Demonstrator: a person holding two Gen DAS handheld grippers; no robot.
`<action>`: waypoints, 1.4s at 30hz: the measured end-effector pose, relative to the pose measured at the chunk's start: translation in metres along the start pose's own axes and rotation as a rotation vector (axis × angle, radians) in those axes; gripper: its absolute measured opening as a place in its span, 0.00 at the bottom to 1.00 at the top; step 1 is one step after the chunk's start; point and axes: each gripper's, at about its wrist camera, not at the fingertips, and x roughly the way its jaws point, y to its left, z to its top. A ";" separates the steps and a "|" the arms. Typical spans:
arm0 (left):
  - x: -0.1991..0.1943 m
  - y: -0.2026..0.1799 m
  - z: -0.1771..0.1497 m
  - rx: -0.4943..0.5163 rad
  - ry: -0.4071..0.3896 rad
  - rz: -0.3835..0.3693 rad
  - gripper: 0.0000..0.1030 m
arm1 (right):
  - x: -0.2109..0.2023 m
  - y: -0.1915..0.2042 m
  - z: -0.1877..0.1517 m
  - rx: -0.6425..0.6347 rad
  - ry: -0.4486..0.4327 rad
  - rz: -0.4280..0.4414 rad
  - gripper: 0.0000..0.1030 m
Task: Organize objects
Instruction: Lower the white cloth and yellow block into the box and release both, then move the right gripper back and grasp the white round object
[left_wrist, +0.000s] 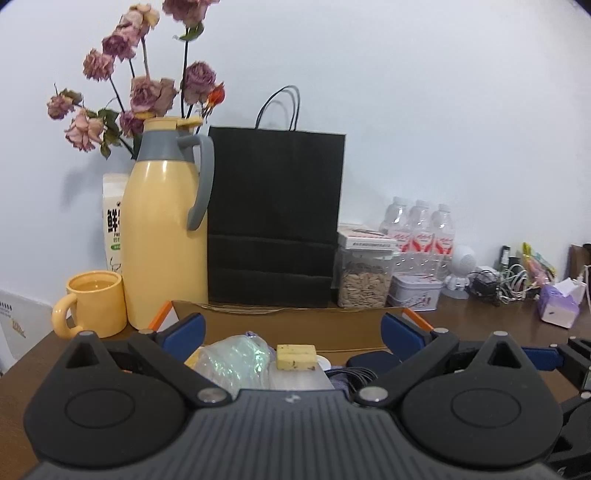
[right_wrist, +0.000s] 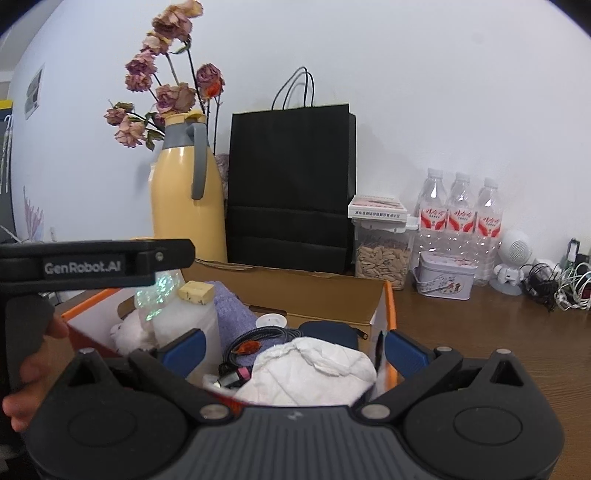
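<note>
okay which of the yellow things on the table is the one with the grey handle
The tall yellow thermos jug, standing beside the black paper bag. Its collar and handle are grey; the short yellow mug beside it has a yellow handle.

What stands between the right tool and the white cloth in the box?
Nothing visible. The right tool is open, just in front of the box, and the white cloth lies on top of the other contents, right between and below its fingers. The box has no lid over it.
</note>
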 end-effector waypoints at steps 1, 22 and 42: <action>-0.004 0.000 -0.001 0.008 -0.004 -0.011 1.00 | -0.006 0.000 -0.002 -0.004 -0.005 -0.002 1.00; -0.058 0.015 -0.054 0.086 0.143 -0.023 1.00 | -0.065 -0.023 -0.076 -0.018 0.222 -0.001 1.00; -0.055 0.027 -0.074 0.060 0.238 -0.021 1.00 | -0.047 -0.009 -0.083 0.016 0.280 0.037 0.42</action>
